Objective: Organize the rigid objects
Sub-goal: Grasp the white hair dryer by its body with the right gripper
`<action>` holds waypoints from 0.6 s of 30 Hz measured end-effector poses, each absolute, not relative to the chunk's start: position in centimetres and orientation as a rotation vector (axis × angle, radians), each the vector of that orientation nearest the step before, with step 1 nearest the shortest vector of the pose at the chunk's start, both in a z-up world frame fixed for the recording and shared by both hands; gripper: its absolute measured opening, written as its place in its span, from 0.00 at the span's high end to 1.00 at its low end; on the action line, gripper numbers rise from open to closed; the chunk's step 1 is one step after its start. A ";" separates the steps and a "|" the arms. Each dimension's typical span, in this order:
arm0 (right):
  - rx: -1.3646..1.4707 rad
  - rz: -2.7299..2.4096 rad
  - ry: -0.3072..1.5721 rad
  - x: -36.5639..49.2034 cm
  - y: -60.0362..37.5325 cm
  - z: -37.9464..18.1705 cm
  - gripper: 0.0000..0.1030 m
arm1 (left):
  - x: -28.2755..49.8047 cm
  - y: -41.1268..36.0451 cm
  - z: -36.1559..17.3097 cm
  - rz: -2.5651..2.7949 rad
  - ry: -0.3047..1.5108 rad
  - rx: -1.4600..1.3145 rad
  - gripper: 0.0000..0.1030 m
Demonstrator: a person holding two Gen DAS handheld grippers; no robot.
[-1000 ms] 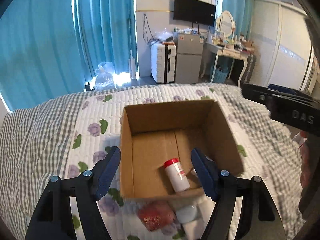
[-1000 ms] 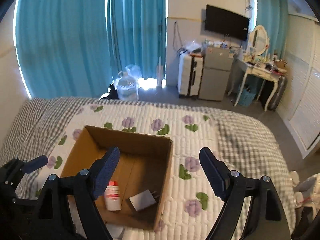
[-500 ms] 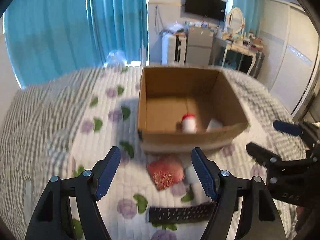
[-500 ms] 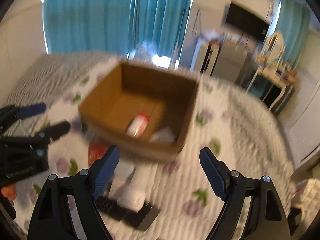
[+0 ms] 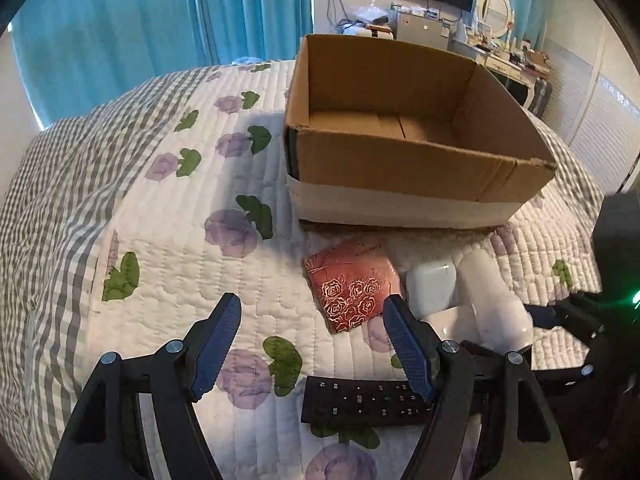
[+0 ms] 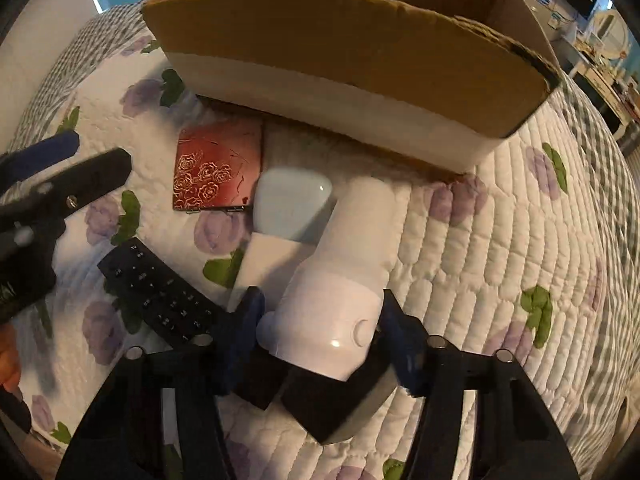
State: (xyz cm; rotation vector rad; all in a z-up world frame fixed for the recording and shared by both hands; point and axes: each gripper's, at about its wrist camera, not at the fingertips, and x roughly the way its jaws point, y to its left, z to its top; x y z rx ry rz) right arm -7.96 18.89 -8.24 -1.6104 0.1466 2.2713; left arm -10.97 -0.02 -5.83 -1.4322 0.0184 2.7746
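Observation:
An open cardboard box (image 5: 400, 168) stands on the quilted bed; it also shows in the right wrist view (image 6: 360, 64). In front of it lie a red rose-patterned case (image 5: 352, 288), a white pod-shaped case (image 5: 432, 284), a white bottle (image 5: 492, 300) and a black remote (image 5: 360, 400). My left gripper (image 5: 312, 344) is open and empty above the quilt, left of the red case. My right gripper (image 6: 320, 332) has its jaws on both sides of the white bottle (image 6: 344, 280), closed in against its lower end. The red case (image 6: 216, 172), the pod case (image 6: 292, 208) and the remote (image 6: 160, 296) lie to its left.
The bed's quilt (image 5: 160, 220) has a floral middle and grey check edges. Teal curtains (image 5: 160, 20), a TV, a dresser and a wardrobe are behind the box. A flat white item (image 6: 268, 264) lies under the pod case and bottle.
Both grippers have dropped and pulled back from above the box to the objects in front of it. My right gripper has narrowed around the white bottle.

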 end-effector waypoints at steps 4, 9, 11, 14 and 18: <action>-1.544 2.321 0.169 -7.0 19.0 -6.5 0.45 | -10.8 0.9 -6.0 2.772 0.036 -1.431 0.26; -1.447 2.374 0.190 -5.0 19.8 -3.6 0.45 | -10.8 2.6 -6.1 2.743 0.036 -1.445 0.26; -1.422 2.363 0.195 -5.2 20.4 -2.9 0.45 | -10.9 3.5 -6.3 2.727 0.043 -1.451 0.26; -1.388 2.319 0.218 -4.6 21.9 -2.6 0.45 | -11.2 4.6 -7.0 2.676 0.017 -1.490 0.26; -1.379 2.273 0.262 -4.1 24.6 -2.8 0.45 | -11.7 6.3 -8.5 2.602 -0.036 -1.533 0.26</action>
